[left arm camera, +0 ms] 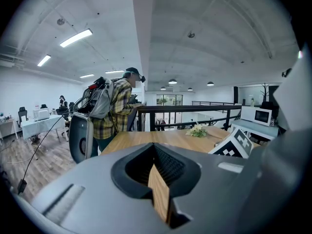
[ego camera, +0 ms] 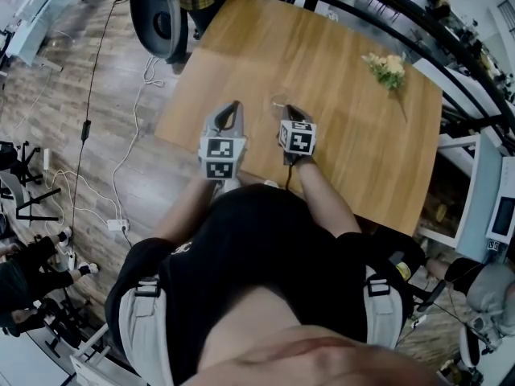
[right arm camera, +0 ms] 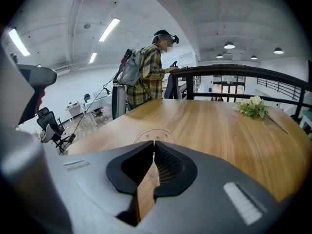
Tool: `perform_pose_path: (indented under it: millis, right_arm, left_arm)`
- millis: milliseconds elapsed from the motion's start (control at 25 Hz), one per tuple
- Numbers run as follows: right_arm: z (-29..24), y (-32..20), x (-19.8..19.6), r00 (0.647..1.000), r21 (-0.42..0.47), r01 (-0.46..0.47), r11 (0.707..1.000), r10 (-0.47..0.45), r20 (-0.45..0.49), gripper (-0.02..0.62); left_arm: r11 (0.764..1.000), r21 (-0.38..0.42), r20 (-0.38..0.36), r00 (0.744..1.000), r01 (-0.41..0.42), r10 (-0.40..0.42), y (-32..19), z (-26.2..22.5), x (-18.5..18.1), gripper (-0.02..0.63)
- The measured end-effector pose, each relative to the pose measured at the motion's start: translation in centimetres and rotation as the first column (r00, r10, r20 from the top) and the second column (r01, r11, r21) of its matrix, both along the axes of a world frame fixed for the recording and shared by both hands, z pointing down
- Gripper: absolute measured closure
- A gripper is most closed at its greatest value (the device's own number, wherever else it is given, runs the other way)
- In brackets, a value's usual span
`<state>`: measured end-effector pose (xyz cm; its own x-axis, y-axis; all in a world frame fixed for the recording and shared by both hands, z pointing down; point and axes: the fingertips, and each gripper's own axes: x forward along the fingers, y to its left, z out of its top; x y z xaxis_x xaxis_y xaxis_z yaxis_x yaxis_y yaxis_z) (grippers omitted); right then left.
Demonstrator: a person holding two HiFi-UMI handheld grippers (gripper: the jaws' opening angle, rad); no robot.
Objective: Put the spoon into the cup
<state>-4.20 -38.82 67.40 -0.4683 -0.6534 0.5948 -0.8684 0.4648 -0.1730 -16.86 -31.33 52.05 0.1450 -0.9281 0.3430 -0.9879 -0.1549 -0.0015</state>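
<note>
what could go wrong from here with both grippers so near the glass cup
1. The cup is clear and faint against the wooden table. It sits just ahead of the right gripper, whose jaws are together, so a forward push could well knock it over.
2. No spoon shows in any view, and the left gripper is also shut on nothing, so the spoon likely has to be found first.

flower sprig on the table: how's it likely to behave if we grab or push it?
The flower sprig looks light and floppy: small blooms on a thin stem, so it would probably sag from a grip. Lying flat on the table, it should slide or pivot when pushed, not roll. Petals likely crush easily.
</note>
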Motion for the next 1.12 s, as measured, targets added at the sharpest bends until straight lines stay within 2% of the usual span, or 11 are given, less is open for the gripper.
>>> perform_pose_path:
  millis: [480, 840, 1000, 1120]
  right_arm:
    - [0.5, 0.4, -0.1, 1.000, -0.034, 0.005, 0.999, -0.005, 0.015, 0.539]
    - [-0.3, 0.5, 1.0, 0.999, 0.002, -0.033, 0.999, 0.033, 0.001, 0.520]
    - [-1.1, 0.4, 1.9, 0.998, 0.040, -0.060, 0.997, 0.060, 0.005, 0.555]
    - [-2.8, 0.4, 2.6, 0.996, 0.111, -0.084, 0.990, 0.081, 0.025, 0.594]
  left_arm:
    - [1.000, -0.002, -0.005, 1.000, -0.013, 0.013, -0.1, 0.1, 0.0, 0.594]
    - [0.999, 0.004, -0.005, 0.999, -0.039, 0.039, -0.3, 0.0, 0.6, 0.595]
    - [0.999, 0.005, -0.008, 0.999, -0.052, 0.052, -0.4, 0.0, 1.1, 0.594]
    - [0.998, 0.008, -0.009, 0.998, -0.061, 0.062, -0.5, -0.1, 1.4, 0.594]
